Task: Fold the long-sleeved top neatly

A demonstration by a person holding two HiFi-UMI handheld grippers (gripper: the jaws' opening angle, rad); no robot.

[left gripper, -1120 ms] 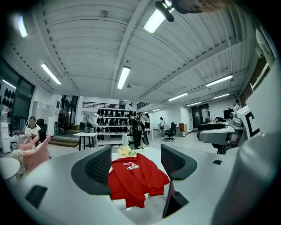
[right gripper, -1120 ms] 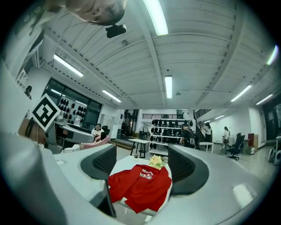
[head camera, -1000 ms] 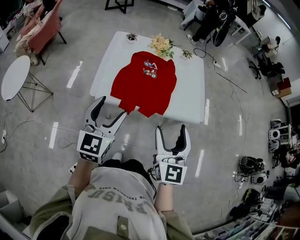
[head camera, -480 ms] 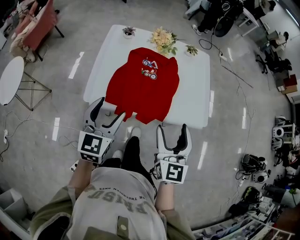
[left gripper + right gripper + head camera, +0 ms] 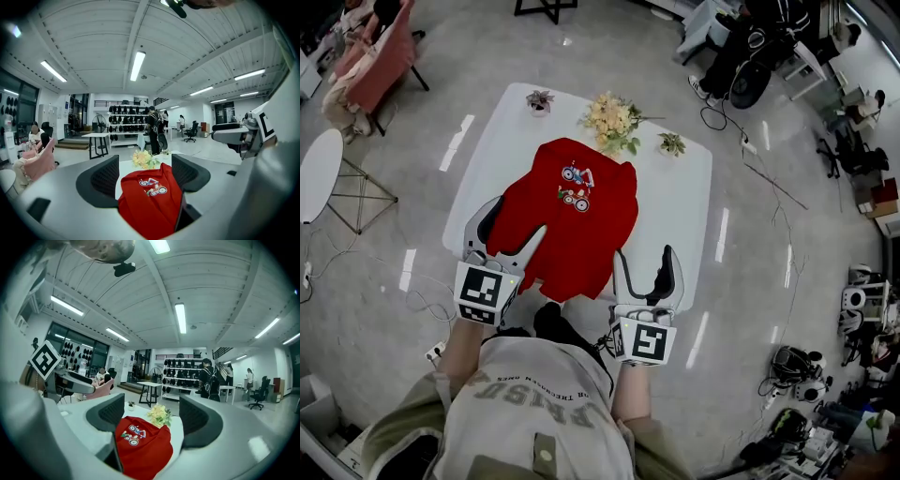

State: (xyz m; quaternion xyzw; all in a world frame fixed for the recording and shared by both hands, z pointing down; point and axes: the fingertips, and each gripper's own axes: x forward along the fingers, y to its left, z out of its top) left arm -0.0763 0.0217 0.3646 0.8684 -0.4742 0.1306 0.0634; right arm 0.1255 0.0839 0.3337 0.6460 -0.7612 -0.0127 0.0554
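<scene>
A red long-sleeved top (image 5: pixel 567 220) with a small bicycle print lies spread on the white table (image 5: pixel 675 206), its hem hanging toward the near edge. My left gripper (image 5: pixel 508 225) is open and empty, its jaws over the top's near left part. At the table's near edge, just right of the top's hem, my right gripper (image 5: pixel 645 258) is also open and empty. The left gripper view shows the top (image 5: pixel 152 197) between the wide jaws of the left gripper (image 5: pixel 143 176), not touched. The right gripper view shows the top (image 5: pixel 140 444) ahead of the right gripper (image 5: pixel 152 416).
At the table's far edge stand a bunch of pale flowers (image 5: pixel 609 117) and two small potted plants (image 5: pixel 539 98) (image 5: pixel 672 143). A round side table (image 5: pixel 321 173) and a pink chair (image 5: pixel 380 66) stand to the left. Cables and gear lie on the floor at right.
The person has stepped up to the table. Both grippers moved forward from over the floor to the table's near edge, the left one now over the top. Jaws stayed wide.
</scene>
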